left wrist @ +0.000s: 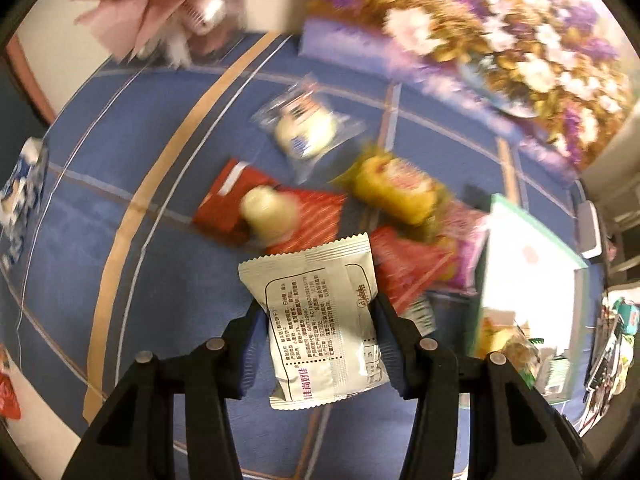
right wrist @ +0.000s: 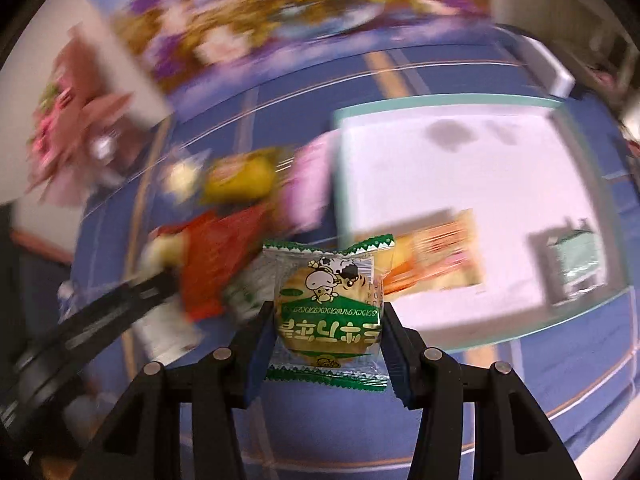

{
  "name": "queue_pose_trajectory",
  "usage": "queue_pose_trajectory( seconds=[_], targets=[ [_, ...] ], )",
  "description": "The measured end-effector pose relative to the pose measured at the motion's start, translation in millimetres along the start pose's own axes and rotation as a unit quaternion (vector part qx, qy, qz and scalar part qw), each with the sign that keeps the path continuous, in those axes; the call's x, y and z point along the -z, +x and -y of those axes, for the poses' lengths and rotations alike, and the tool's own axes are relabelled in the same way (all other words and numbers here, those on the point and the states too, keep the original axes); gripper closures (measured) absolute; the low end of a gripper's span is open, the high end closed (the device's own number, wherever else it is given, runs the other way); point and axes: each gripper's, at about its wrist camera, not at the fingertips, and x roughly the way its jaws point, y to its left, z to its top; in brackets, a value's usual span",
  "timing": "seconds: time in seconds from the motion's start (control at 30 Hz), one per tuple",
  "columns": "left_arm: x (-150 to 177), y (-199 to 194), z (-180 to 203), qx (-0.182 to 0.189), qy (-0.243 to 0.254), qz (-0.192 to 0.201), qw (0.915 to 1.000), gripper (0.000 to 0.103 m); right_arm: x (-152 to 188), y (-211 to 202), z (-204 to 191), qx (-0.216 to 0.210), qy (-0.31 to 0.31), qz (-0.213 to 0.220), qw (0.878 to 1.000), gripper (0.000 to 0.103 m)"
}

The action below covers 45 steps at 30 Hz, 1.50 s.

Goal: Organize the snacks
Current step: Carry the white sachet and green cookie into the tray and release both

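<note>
My left gripper (left wrist: pixel 320 320) is shut on a white snack packet (left wrist: pixel 320 320) with printed text, held above the blue bedspread (left wrist: pixel 120 168). My right gripper (right wrist: pixel 328 320) is shut on a green-and-clear cookie packet (right wrist: pixel 329 312) with a cow cartoon. Loose snacks lie on the bedspread: a red packet (left wrist: pixel 260 212), a clear packet with a round cake (left wrist: pixel 308 128), a yellow packet (left wrist: pixel 394 188) and a pink packet (left wrist: pixel 466 240). A white box with a green rim (right wrist: pixel 460 200) holds an orange packet (right wrist: pixel 440 260) and a pale green packet (right wrist: pixel 576 268). The box also shows in the left wrist view (left wrist: pixel 528 264).
A floral purple pillow (left wrist: pixel 480 32) lies at the far edge of the bedspread. A pink bouquet-like bundle (left wrist: pixel 160 4) sits at the far left. My left gripper's arm (right wrist: pixel 100 320) reaches in at the left of the right wrist view. Both views are motion-blurred.
</note>
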Motion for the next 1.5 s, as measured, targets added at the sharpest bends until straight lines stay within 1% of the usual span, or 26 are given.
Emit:
queue_pose_trajectory(
  seconds=[0.1,0.17,0.23,0.37,0.53,0.67,0.77,0.87,0.93,1.0,1.1,1.2,1.27,1.3,1.33,1.37,1.5],
  targets=[
    [-1,-2,31,0.009,0.04,0.015,0.9991,0.05,-15,5,32,0.026,0.044,0.009,0.999,0.05],
    [-3,5,57,0.025,0.064,0.015,0.9975,0.05,-23,6,51,0.036,0.068,0.019,0.997,0.05],
    [-8,9,84,0.033,0.091,0.015,0.9952,0.05,-32,6,70,0.042,0.091,0.024,0.995,0.05],
    [-12,20,125,0.038,0.131,0.012,0.9906,0.05,-43,6,104,0.052,0.133,0.034,0.989,0.05],
    [-20,41,173,0.045,0.168,0.001,0.9848,0.05,-55,-5,136,0.073,0.159,0.051,0.983,0.05],
    [-21,53,198,0.049,0.18,-0.001,0.9824,0.05,-59,-5,153,0.086,0.179,0.058,0.978,0.05],
    [-18,59,210,0.051,0.182,-0.002,0.982,0.049,-60,-5,160,0.082,0.188,0.059,0.977,0.05],
    [-14,62,215,0.058,0.18,-0.004,0.9819,0.047,-60,-5,160,0.085,0.183,0.059,0.978,0.05],
    [-12,62,212,0.063,0.174,-0.005,0.9827,0.042,-59,-7,160,0.082,0.182,0.059,0.978,0.05],
    [-11,59,208,0.058,0.166,0.004,0.9844,0.032,-57,-8,161,0.082,0.183,0.059,0.978,0.049],
    [-10,53,202,0.055,0.163,0.009,0.985,0.031,-57,-8,161,0.083,0.186,0.06,0.977,0.049],
    [-16,48,194,0.035,0.155,0.01,0.9872,0.031,-56,-8,158,0.084,0.183,0.058,0.978,0.047],
    [-23,45,185,0.027,0.141,0.012,0.9896,0.029,-57,-7,155,0.084,0.176,0.057,0.979,0.04],
    [-26,44,180,0.025,0.132,0.013,0.9909,0.023,-57,-7,154,0.083,0.173,0.057,0.98,0.038],
    [-29,44,176,0.023,0.125,0.012,0.9918,0.019,-57,-6,152,0.083,0.171,0.056,0.98,0.033],
    [-33,44,170,0.02,0.117,0.012,0.9928,0.018,-57,-5,152,0.082,0.17,0.054,0.981,0.029],
    [-41,47,156,0.007,0.097,0.007,0.9952,0.018,-56,-1,148,0.08,0.16,0.05,0.983,0.021]
  ],
)
